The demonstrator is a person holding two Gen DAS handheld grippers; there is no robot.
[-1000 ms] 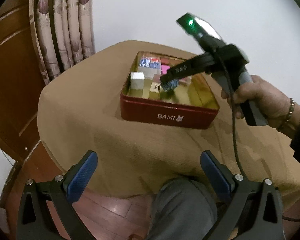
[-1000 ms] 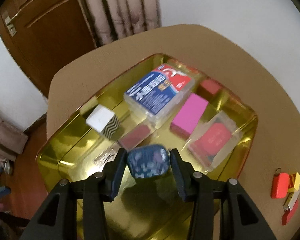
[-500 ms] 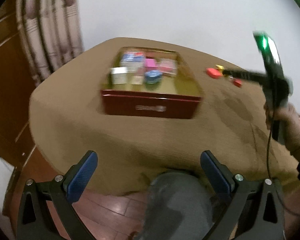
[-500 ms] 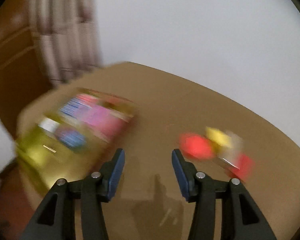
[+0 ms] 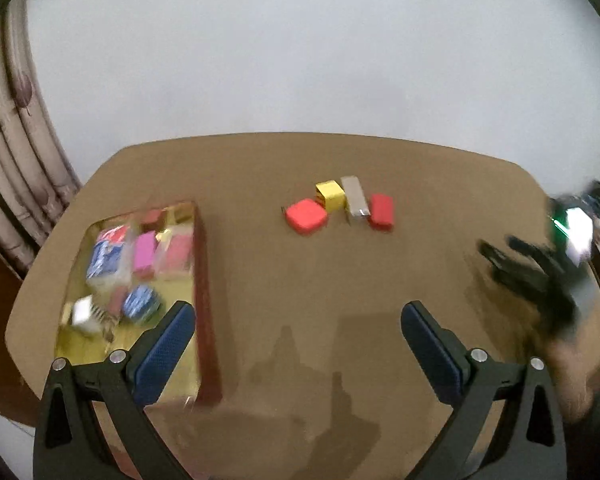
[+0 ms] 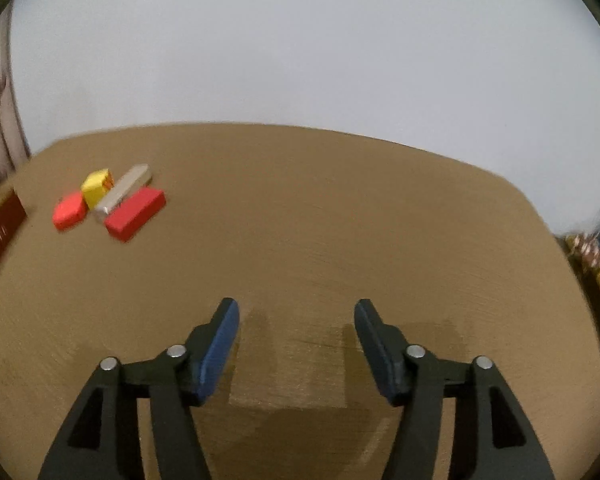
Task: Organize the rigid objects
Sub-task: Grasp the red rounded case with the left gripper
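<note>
Both wrist views low over the table [image 5: 300, 280], facing the wall, sharing the block cluster [image 5: 340, 208].

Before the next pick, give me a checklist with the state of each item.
1. Right tool open, nothing between its fingers: ok.
2. Left tool open, nothing between its fingers: ok.
3. Loose pieces on the table: red square, yellow block, grey bar, red bar, bunched together; whether they touch: cannot tell.
4. Right tool lined up on the pieces: not ok; they sit far to its left.
5. Tin has bare gold floor near its front for another piece: ok.
6. View sharp enough to aim: not ok, both views blurred.
</note>
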